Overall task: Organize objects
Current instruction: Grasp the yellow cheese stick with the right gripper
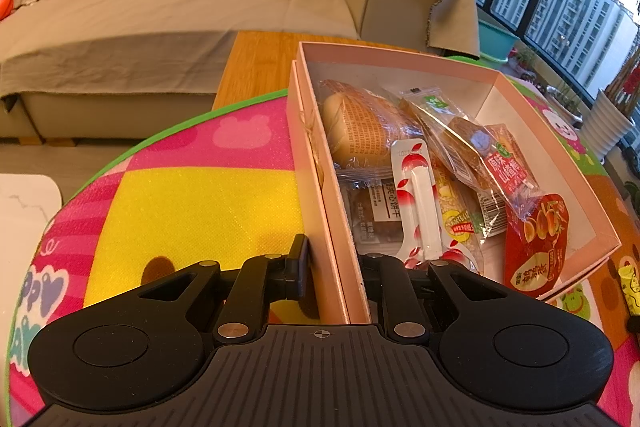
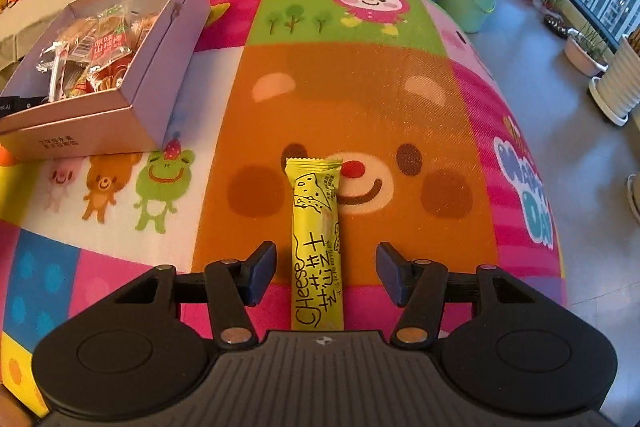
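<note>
Beside the pink box (image 2: 152, 95), a yellow cheese stick (image 2: 316, 247) between open tool (image 2: 326, 273) pads

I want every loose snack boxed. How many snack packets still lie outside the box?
1: the yellow cheese stick packet on the cartoon mat, between the open right gripper fingers. Others may lie out of view.
</note>
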